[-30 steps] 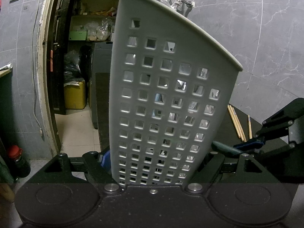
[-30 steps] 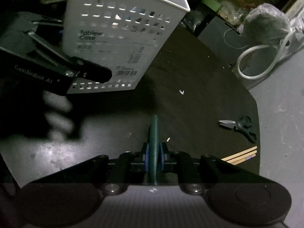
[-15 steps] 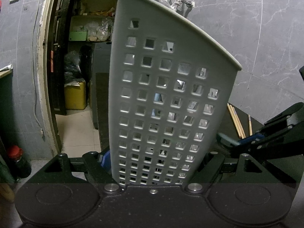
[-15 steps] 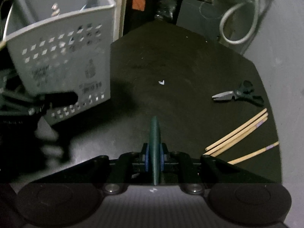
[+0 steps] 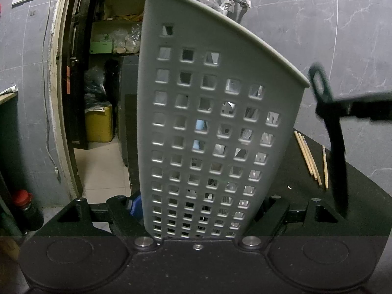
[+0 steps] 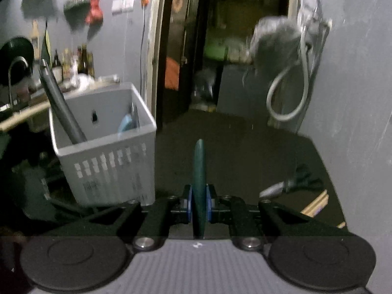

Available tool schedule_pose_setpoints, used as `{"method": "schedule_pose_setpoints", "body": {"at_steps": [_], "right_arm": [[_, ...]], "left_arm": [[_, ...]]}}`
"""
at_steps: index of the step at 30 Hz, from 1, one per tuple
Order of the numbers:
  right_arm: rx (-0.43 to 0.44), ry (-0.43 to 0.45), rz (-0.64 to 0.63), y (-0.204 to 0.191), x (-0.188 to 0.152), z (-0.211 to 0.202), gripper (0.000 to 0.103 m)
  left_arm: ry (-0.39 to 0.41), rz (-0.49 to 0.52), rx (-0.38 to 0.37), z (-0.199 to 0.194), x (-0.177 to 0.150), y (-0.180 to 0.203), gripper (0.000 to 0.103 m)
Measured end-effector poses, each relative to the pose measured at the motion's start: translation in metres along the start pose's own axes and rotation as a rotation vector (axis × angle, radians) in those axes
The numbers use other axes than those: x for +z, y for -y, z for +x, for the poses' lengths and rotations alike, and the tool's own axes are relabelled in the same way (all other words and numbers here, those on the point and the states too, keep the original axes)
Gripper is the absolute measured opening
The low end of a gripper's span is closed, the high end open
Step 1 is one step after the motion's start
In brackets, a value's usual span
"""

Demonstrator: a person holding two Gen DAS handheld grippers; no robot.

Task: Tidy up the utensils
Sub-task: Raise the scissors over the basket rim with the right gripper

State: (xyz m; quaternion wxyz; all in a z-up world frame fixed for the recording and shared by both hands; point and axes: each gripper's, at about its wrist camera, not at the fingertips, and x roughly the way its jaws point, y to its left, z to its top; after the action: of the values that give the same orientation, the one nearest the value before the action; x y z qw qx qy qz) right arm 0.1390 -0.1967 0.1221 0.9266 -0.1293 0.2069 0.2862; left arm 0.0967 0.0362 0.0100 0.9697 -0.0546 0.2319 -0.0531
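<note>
— What holds the perforated grey plastic utensil basket (image 5: 210, 127)?

— The left gripper (image 5: 199, 210), clamped on its lower walls on the black table (image 6: 245, 142).

— And the right gripper (image 6: 199, 203)?

— Closed on a dark green flat-handled utensil (image 6: 199, 171), raised beside the basket. Wooden chopsticks (image 5: 308, 158) lie well apart on the table.

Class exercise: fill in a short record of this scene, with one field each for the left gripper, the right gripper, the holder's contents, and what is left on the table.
left gripper: shut on the grey perforated utensil holder
right gripper: shut on a dark green utensil handle
holder contents: a long dark handle and a light blue item
left on table: wooden chopsticks, scissors
</note>
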Motion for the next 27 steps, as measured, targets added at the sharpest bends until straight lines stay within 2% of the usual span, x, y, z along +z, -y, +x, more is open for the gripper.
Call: {"method": "schedule_pose_setpoints", "body": {"at_steps": [10,13,15,22,27], "right_arm": [[-0.053,0.291,0.059,0.007,0.043,-0.043,0.013],[-0.043,0.359,0.071,0.011,0.053,-0.052,0.013],[-0.014,0.406,0.081,0.012,0.059,-0.056,0.013],[0.176,0.545,0.092,0.001,0.076,-0.05,0.013],[0.254,0.539,0.089,-0.014,0.08,-0.026,0.013]], "left_arm": [[-0.001,0.002,0.003,0.0,0.0,0.001,0.081],[-0.001,0.002,0.002,0.0,0.0,0.001,0.081],[-0.001,0.003,0.003,0.0,0.0,0.001,0.081],[-0.004,0.007,0.007,-0.001,0.0,0.003,0.081],[-0.004,0.006,0.006,0.0,0.0,0.002,0.081]]}}
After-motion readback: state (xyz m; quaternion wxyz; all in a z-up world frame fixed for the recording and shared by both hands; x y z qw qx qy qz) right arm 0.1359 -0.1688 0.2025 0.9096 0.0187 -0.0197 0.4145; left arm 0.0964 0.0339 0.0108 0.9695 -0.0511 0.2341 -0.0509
